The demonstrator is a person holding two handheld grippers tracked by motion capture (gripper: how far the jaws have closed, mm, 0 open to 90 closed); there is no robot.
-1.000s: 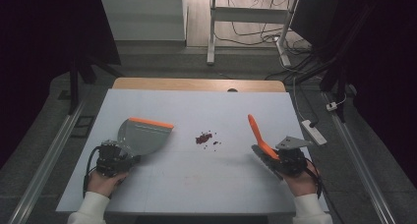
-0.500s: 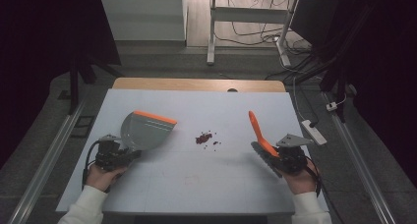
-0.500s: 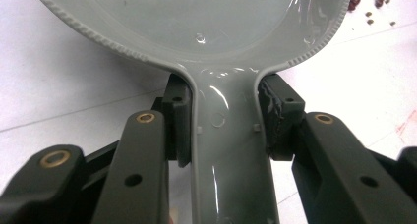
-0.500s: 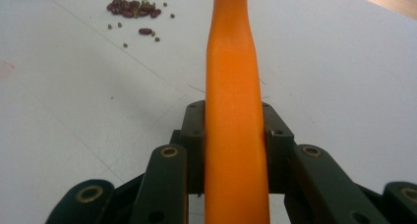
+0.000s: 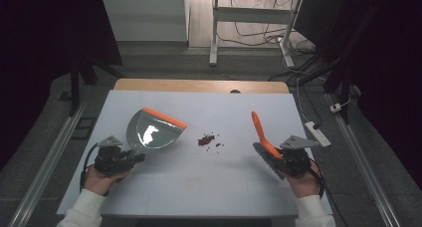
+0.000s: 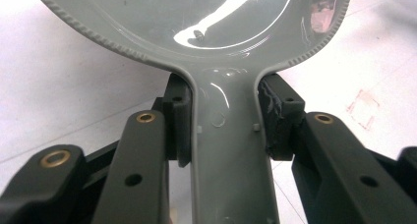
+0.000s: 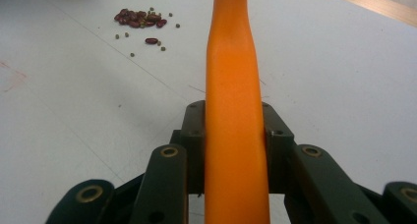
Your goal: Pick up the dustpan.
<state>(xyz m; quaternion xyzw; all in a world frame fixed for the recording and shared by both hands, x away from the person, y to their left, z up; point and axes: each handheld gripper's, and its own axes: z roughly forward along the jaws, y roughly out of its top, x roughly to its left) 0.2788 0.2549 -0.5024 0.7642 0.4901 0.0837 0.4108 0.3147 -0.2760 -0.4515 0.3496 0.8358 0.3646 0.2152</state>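
Observation:
A grey dustpan (image 5: 153, 132) with an orange front lip is tilted over the left of the white table (image 5: 219, 197). My left gripper (image 5: 134, 157) is shut on its handle. In the left gripper view the pads (image 6: 179, 130) press both sides of the dustpan handle (image 6: 228, 175). An orange brush (image 5: 260, 132) with dark bristles at its lower end rises from my right gripper (image 5: 278, 157), which is shut on the brush handle (image 7: 233, 86). Between the two tools, a small pile of red beans (image 5: 206, 139) lies mid-table. The same beans (image 7: 140, 17) appear far left in the right gripper view.
A white power strip (image 5: 317, 133) lies at the table's right edge. A wooden strip (image 5: 199, 85) borders the far edge. A faint reddish mark (image 5: 196, 178) stains the near middle. Metal rails run along both sides of the table, with cables on the floor beyond.
The left hand and the dustpan have shifted only slightly. The right gripper and the brush have kept still.

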